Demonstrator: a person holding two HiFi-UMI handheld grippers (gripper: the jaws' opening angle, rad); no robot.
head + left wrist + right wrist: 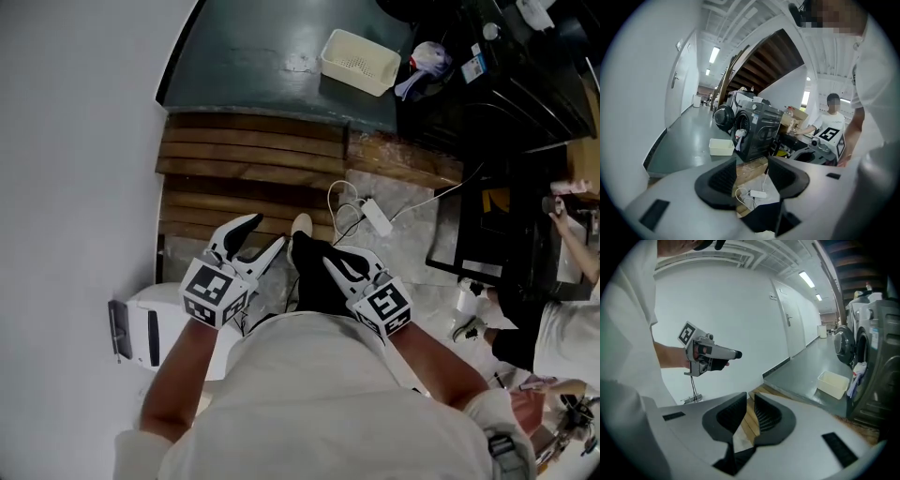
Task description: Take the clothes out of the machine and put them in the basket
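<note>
Left tongs [265, 234] are standing apart and empty in the head view. Right tongs [328, 262] beside them are showing just a slit. Cream basket [359, 61] is sitting on the floor just beside the dark washing machine [487, 84], with clothes [427, 61] hanging from its door. Left gripper view: left tongs [752, 176] are gaping, nothing between, white power strip [757, 193] lying beyond on the floor. Right gripper view: right tongs [750, 408] are barely parted, gripping nothing, basket [833, 383] sitting well ahead.
</note>
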